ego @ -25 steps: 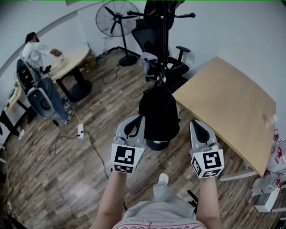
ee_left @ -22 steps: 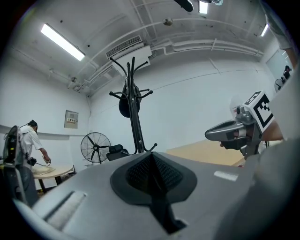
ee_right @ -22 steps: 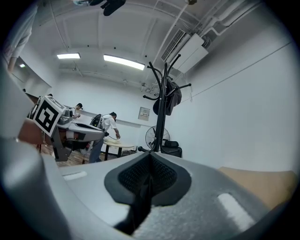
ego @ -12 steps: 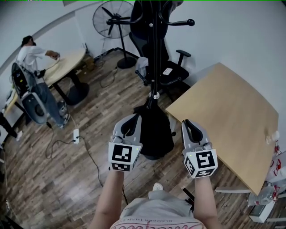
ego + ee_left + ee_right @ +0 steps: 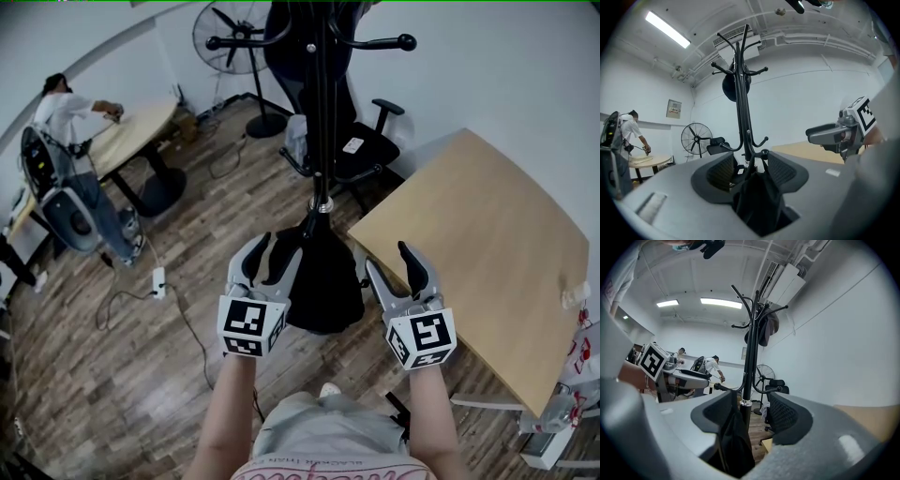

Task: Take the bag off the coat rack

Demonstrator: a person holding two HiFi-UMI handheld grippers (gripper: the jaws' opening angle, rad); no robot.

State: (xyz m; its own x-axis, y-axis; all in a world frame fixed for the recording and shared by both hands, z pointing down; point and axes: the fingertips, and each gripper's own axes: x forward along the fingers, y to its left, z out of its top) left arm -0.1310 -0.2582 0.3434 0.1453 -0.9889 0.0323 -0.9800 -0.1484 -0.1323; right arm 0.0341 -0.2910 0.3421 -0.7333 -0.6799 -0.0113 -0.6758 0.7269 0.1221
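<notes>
- Both grippers change state: the jaws, closed a second ago, are opening and now stand wide apart
- The left gripper [image 5: 272, 257] holds nothing. In the left gripper view the bag [image 5: 757, 199] shows through the gap between the jaws, but the pads do not press on it
- The right gripper [image 5: 388, 266] is likewise empty. In the right gripper view the bag [image 5: 733, 439] and the pole of the coat rack [image 5: 750, 352] line up beyond its spread jaws
- The head view sits closer to the coat rack [image 5: 320, 112] than a second ago, with the grippers raised toward the bag
- The bag [image 5: 323, 277], black and soft, hangs from the lower hooks against the pole. The left gripper is just beside its left edge and the right gripper just beside its right edge
- Judgement: the approach is finished and the grip is being prepared. The bag is not yet grasped or lifted off its hook
- The corner of the wooden table [image 5: 469, 225] lies close to the right gripper
</notes>
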